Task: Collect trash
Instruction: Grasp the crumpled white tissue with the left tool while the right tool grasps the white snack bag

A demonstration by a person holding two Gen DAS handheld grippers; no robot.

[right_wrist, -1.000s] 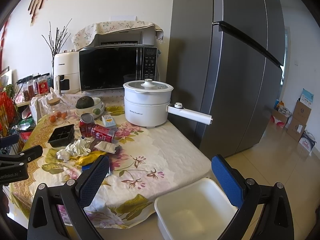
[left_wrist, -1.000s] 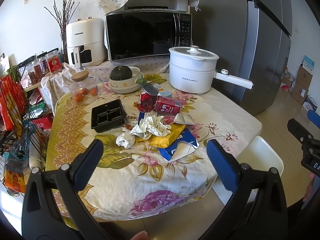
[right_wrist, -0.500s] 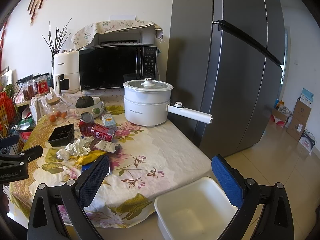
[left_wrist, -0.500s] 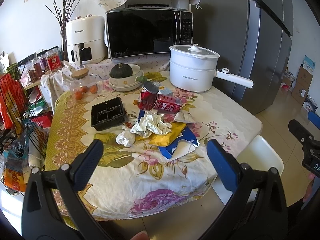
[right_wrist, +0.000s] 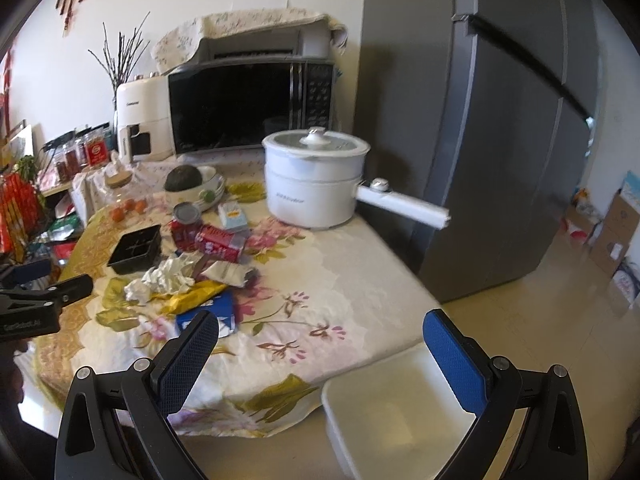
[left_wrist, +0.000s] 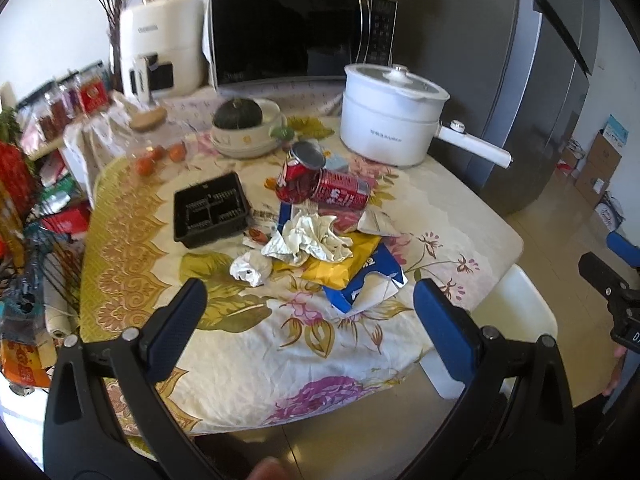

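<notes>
While we are holding both grippers short of the near edge of the floral-cloth table point(left_wrist: 248, 364), a white electric pot with a long handle point(left_wrist: 390, 122) is standing at its far right, in front of a black microwave point(left_wrist: 296, 36), and a grey refrigerator point(right_wrist: 500, 128) is rising just beside it. A black ridged plastic tray point(left_wrist: 210, 210) is lying left of the trash heap, and a pale bowl holding a dark green squash point(left_wrist: 244, 130) is sitting behind it. Nothing is standing between our fingers and the heap.

The heap is lying mid-table: two red drink cans point(left_wrist: 320, 182), one tipped against the other, a crumpled white paper wad point(left_wrist: 308, 238) touching a yellow wrapper point(left_wrist: 340, 262), and a torn blue-and-white packet point(left_wrist: 366, 280) nearest us. A smaller wrapper beside the cans is perhaps foil; blur is hiding its detail.

Our left gripper point(left_wrist: 310, 316) is spread wide, empty. Our right gripper point(right_wrist: 320, 344) is likewise spread wide, hovering over a white rectangular plastic bin point(right_wrist: 384, 400) below the table's corner.
</notes>
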